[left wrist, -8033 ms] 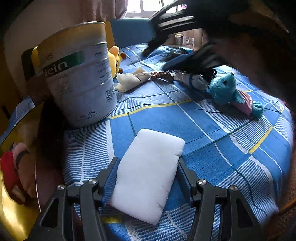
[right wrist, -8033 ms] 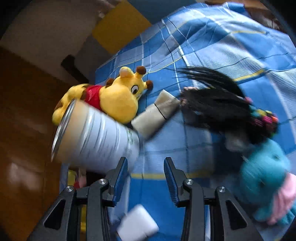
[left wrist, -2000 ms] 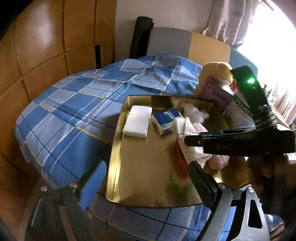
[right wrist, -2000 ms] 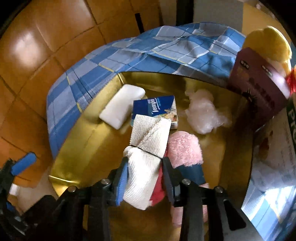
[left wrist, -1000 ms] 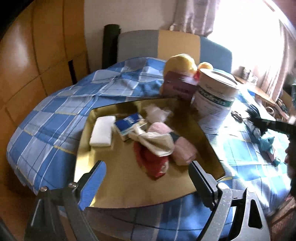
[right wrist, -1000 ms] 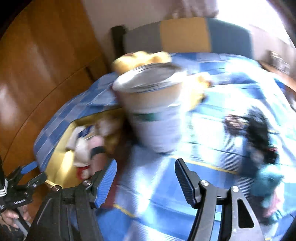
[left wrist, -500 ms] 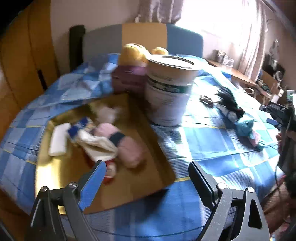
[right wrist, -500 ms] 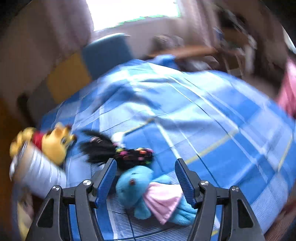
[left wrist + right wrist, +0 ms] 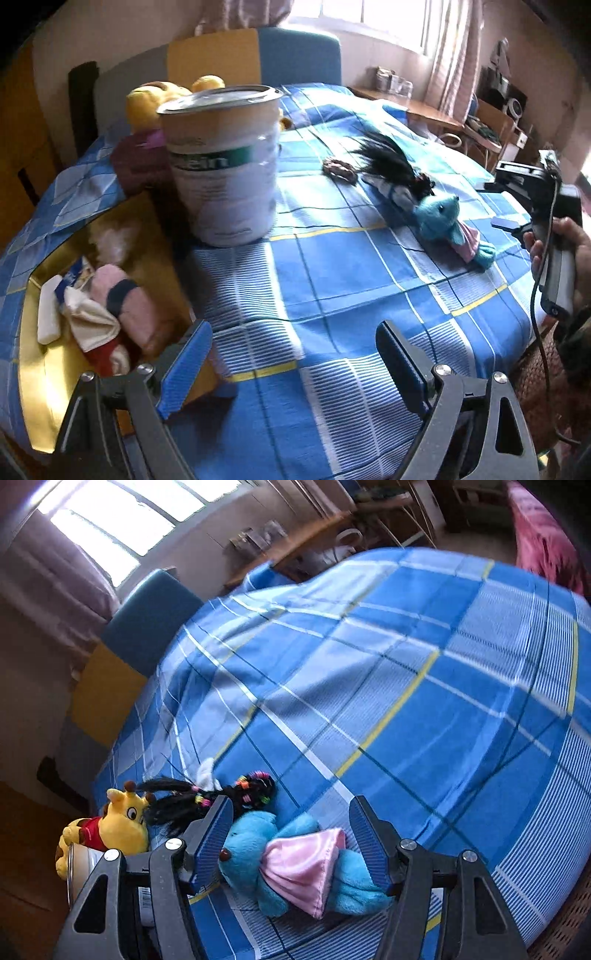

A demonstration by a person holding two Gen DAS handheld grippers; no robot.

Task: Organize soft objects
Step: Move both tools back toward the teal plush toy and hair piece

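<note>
A blue plush in a pink dress (image 9: 295, 864) (image 9: 448, 221) lies on the blue checked cloth. My right gripper (image 9: 291, 838) is open and hovers over it, one finger on each side of the plush, and the pads are not pressing. A hand holds that gripper (image 9: 543, 206) at the right edge of the left wrist view. My left gripper (image 9: 293, 369) is open and empty over the cloth beside the gold tray (image 9: 33, 398). In the tray lie a white sponge (image 9: 48, 314), a white cloth (image 9: 92, 321), a pink rolled sock (image 9: 129, 306) and a tissue pack (image 9: 74, 275).
A tall tin can (image 9: 221, 162) stands by the tray, with a yellow plush (image 9: 114, 827) and a purple box (image 9: 136, 162) behind it. A black-haired doll (image 9: 207, 797) and a hair tie (image 9: 340, 168) lie near the blue plush. A desk and a window lie beyond the bed.
My left gripper swung from above the tray to the cloth on its right. My right gripper rolled and moved from the tin can to over the blue plush.
</note>
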